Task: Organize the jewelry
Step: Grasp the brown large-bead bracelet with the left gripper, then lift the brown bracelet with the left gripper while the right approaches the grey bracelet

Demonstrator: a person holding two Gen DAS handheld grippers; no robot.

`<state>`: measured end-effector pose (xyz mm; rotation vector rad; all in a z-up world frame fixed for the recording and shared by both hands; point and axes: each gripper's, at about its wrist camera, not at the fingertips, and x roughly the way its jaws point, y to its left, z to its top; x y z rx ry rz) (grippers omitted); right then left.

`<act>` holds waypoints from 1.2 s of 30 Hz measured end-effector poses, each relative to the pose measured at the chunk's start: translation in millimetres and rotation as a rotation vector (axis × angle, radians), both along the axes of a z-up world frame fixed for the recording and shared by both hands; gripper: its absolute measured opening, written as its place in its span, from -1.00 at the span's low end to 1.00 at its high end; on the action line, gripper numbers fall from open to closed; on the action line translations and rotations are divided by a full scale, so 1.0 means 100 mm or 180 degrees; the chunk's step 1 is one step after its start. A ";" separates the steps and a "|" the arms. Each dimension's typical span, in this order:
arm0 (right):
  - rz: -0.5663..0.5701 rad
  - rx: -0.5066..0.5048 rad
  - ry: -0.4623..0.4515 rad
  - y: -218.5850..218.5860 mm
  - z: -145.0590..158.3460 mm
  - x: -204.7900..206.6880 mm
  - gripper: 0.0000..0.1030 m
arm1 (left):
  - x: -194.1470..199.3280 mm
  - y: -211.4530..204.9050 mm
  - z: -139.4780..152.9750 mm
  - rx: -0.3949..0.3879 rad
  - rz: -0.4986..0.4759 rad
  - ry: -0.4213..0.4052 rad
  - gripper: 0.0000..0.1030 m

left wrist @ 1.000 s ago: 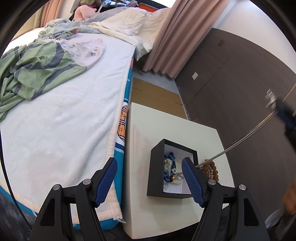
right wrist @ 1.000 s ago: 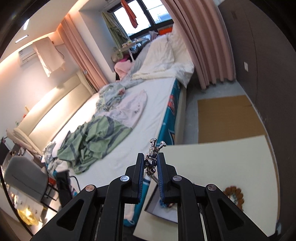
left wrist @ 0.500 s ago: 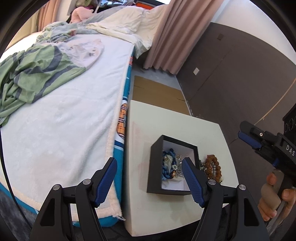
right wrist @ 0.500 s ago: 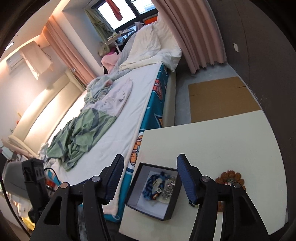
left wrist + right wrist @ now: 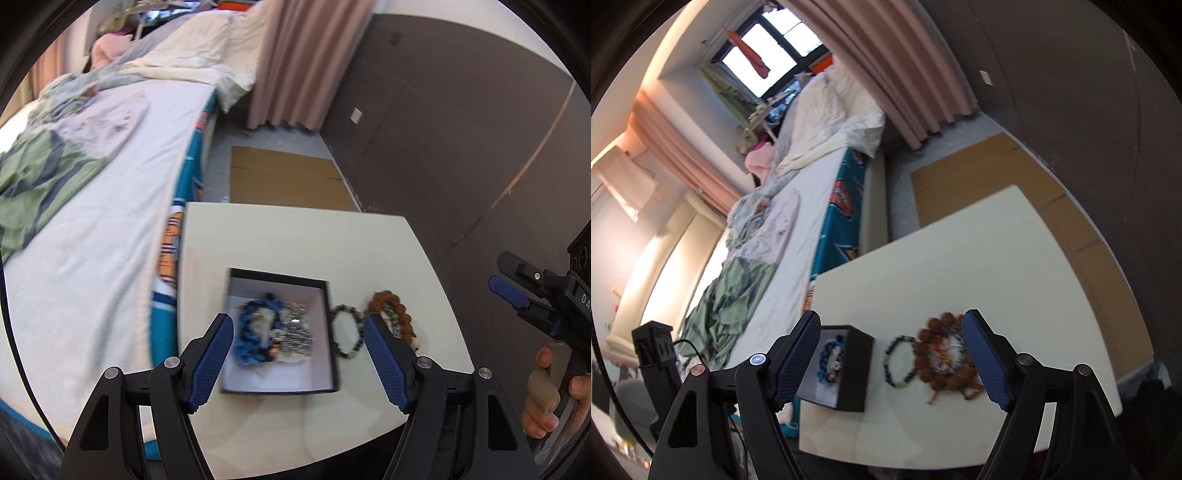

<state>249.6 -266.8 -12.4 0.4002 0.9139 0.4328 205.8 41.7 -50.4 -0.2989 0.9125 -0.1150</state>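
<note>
A black jewelry box (image 5: pixel 325 295) with a white inside sits on the cream table (image 5: pixel 295 240). It holds a blue bracelet (image 5: pixel 251 332) and a silver chain (image 5: pixel 295 332). A dark bead bracelet (image 5: pixel 338 319) and a brown bead bracelet (image 5: pixel 391 302) lie on the table just right of the box. My left gripper (image 5: pixel 299 354) is open and empty, above the box. My right gripper (image 5: pixel 892 358) is open and empty, above the dark bead bracelet (image 5: pixel 899 362) and brown beads (image 5: pixel 945 358), with the box (image 5: pixel 853 369) to their left.
A bed (image 5: pixel 92 221) with a white blanket and green cloth runs along the table's left edge. Flat cardboard (image 5: pixel 288 181) lies on the floor beyond the table. A dark wall (image 5: pixel 461 147) stands on the right, pink curtains (image 5: pixel 295 62) behind.
My right gripper opened and let go of the silver chain, which now lies in the box. It then swung right over the loose bracelets. My left gripper shifted right over the box.
</note>
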 end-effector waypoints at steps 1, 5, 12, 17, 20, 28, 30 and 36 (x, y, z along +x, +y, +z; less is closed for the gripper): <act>-0.0038 0.0006 0.0063 -0.06 -0.04 0.01 0.53 | 0.03 -0.09 -0.01 0.0022 -0.0048 0.0015 0.43; -0.0188 0.0157 0.0220 -0.32 -0.17 0.07 0.53 | 0.15 -0.41 -0.05 0.0115 -0.0221 0.0061 0.43; -0.0218 0.0216 0.0488 -0.56 -0.47 0.19 0.53 | 0.44 -0.90 -0.18 0.0313 -0.0514 0.0207 0.32; -0.0237 0.0322 0.0563 -0.68 -0.56 0.22 0.53 | 0.62 -1.15 -0.35 0.0409 -0.0619 0.0385 0.09; -0.0271 0.0369 0.0565 -0.79 -0.58 0.23 0.53 | 0.73 -1.26 -0.46 0.0446 -0.0661 0.0506 -0.06; -0.0307 0.0440 0.0545 -0.90 -0.59 0.24 0.53 | 0.97 -1.39 -0.77 0.0589 -0.0620 0.0813 -0.32; -0.0304 0.0431 0.0548 -0.90 -0.60 0.23 0.53 | 1.01 -1.43 -0.85 0.0625 -0.0628 0.0864 -0.32; -0.0271 0.0411 0.0550 -0.86 -0.59 0.23 0.53 | 1.06 -1.47 -1.03 0.0753 -0.0617 0.0996 -0.33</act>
